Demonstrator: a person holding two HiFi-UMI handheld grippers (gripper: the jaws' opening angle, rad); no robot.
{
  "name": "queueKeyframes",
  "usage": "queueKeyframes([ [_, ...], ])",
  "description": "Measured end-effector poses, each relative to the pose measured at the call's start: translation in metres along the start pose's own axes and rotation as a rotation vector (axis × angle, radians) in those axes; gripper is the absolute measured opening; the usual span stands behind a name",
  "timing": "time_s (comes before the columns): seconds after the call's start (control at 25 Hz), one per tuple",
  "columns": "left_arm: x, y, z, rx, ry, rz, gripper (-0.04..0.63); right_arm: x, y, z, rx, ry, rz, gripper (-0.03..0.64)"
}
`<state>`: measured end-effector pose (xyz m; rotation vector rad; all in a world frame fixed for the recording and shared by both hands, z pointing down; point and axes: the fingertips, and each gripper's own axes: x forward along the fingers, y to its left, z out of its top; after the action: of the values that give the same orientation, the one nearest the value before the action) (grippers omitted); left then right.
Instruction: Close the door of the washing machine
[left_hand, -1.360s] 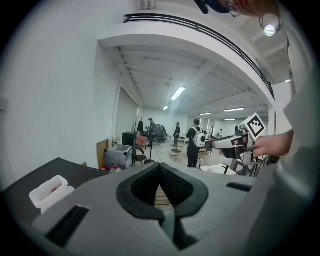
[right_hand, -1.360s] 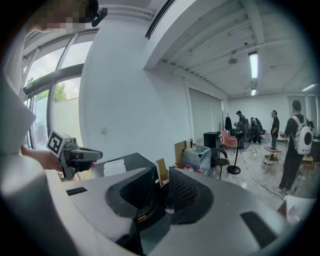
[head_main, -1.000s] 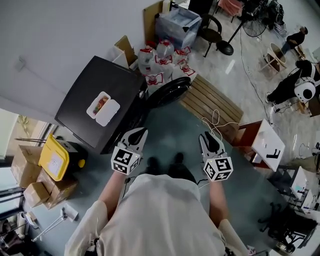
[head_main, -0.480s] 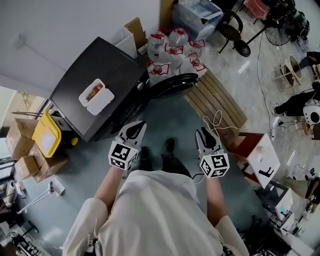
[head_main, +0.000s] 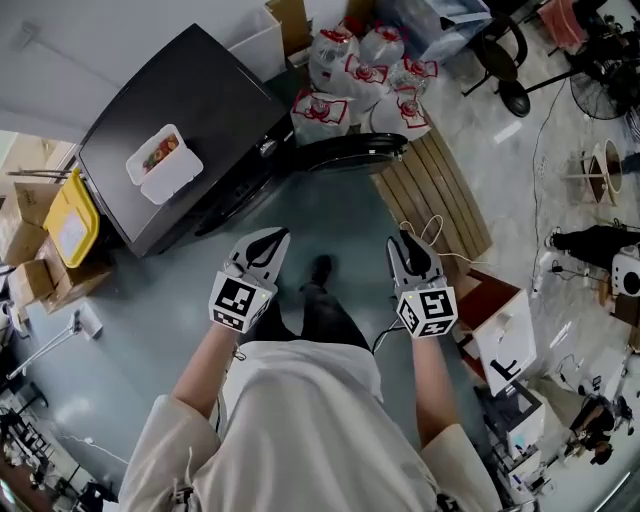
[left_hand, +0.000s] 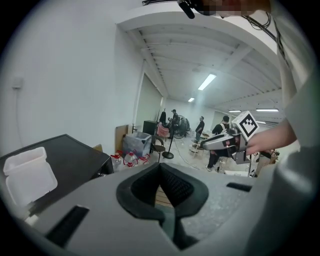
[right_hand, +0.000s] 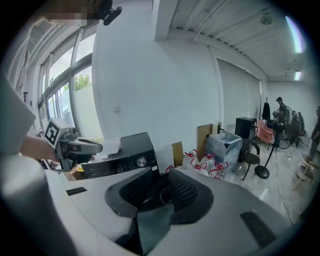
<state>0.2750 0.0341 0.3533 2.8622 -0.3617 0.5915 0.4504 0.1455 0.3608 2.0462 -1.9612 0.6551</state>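
Observation:
The black washing machine (head_main: 190, 100) stands at the upper left of the head view, a white lidded box (head_main: 163, 162) on its top. Its round door (head_main: 350, 152) hangs open toward the right. Both grippers are held out in front of the person, well short of the machine and touching nothing. My left gripper (head_main: 268, 240) has its fingertips together with nothing in them; the left gripper view (left_hand: 160, 167) shows the tips meeting. My right gripper (head_main: 405, 245) stands slightly open and empty; between its pads (right_hand: 187, 192) I see the machine's front (right_hand: 125, 155) and door opening.
Several water jugs (head_main: 360, 70) sit just behind the open door. A wooden pallet (head_main: 435, 190) and a loose white cable (head_main: 425, 232) lie to the right. A yellow bin (head_main: 68, 215) and cardboard boxes stand left of the machine. Chairs and people are farther back.
Both grippers have dropped a little and drawn slightly lower in the head view. The machine and its open door now sit higher and further left in the picture. The jaws look the same.

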Motion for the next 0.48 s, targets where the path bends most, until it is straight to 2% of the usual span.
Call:
queueKeyframes([
  [0.48, 0.089, 0.022, -0.057, -0.058, 0.088, 0.038, 0.008, 0.119, -0.078, -0.045, -0.092, 0.125, 0.092, 0.144],
])
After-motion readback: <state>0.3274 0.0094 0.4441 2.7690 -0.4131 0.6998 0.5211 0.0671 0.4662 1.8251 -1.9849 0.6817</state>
